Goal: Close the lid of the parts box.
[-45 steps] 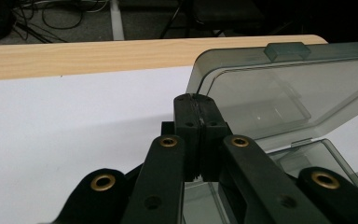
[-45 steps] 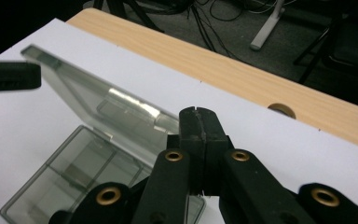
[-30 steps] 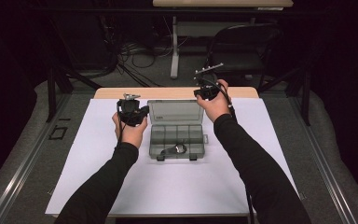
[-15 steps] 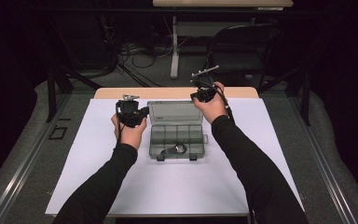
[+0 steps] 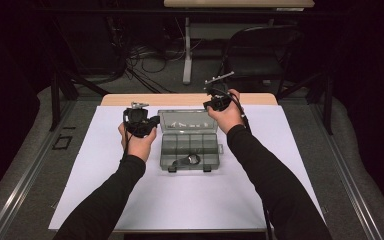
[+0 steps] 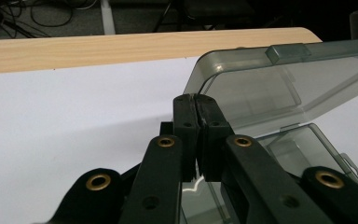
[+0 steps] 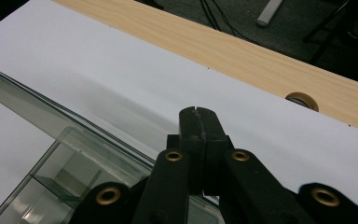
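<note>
- Since the earlier frames the right gripper (image 5: 217, 102) has drifted a little toward the far edge of the tabletop, by the far right corner of the box; the left gripper (image 5: 140, 121) has barely shifted and stays by the box's left side.
- The compartment box (image 5: 189, 145) lies near the middle of the white sheet (image 5: 95, 150), closer to the far edge of the tabletop, with its clear lid (image 6: 279, 88) raised on the far side.
- In the left gripper view the left claw's jaws are pressed together with nothing between them, their tips just in front of the lid's near corner.
- In the right gripper view the right claw's jaws are likewise pressed together and empty, over the box's far rim and pointing at the wooden table (image 7: 242, 51).
- Risk, as I judge it: either closed claw sits very near the upright lid, so a careless sweep could knock it down or push the light box across the sheet.
- A dark item (image 5: 186, 160) lies in a near compartment; it is probably a small metal part, but it is too small to be sure, and a jolt could tip it out.
- Count: one box, one lid, one dark item, two grippers, one sheet, and one roll of tape (image 7: 303, 99) at the table's far edge.
</note>
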`<action>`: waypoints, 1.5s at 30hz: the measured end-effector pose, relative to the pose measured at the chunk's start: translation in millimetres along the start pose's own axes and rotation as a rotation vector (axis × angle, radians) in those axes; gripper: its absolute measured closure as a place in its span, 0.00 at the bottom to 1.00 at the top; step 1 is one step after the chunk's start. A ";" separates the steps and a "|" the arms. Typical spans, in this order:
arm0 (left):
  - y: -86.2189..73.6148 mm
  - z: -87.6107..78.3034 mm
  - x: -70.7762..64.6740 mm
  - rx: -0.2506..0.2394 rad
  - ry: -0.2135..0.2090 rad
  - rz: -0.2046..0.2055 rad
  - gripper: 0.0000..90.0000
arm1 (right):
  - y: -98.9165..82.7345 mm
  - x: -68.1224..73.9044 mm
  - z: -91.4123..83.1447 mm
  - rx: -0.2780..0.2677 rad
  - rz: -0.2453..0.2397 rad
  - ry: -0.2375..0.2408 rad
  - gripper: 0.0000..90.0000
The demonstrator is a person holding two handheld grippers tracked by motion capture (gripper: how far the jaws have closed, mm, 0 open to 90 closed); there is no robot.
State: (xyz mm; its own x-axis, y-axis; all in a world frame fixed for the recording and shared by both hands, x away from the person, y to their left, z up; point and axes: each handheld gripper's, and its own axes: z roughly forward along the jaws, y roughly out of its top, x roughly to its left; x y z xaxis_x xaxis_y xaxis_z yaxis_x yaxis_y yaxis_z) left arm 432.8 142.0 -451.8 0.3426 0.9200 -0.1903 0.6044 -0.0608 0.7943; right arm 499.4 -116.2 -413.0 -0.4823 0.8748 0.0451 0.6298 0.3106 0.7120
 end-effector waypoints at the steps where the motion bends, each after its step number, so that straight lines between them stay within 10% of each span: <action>1: -0.2 -1.7 0.2 -0.004 -0.002 0.001 0.94 | -0.3 0.3 -0.4 0.000 0.001 0.001 1.00; 13: -6.4 -28.0 -2.2 0.008 -0.056 0.057 1.00 | -3.1 6.4 -5.0 -0.007 -0.017 0.019 1.00; 45: -8.2 7.1 -61.2 0.069 -0.184 0.150 1.00 | -14.6 28.6 -9.1 0.018 -0.079 0.093 1.00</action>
State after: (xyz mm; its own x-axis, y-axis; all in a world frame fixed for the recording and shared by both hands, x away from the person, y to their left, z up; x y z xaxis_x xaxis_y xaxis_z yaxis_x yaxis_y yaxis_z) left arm 412.0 83.5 -450.8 0.5536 0.8130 -0.1806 0.5825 -0.2231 0.7816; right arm 470.8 -99.1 -415.8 -0.5845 0.8096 0.0547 0.5982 0.3844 0.7032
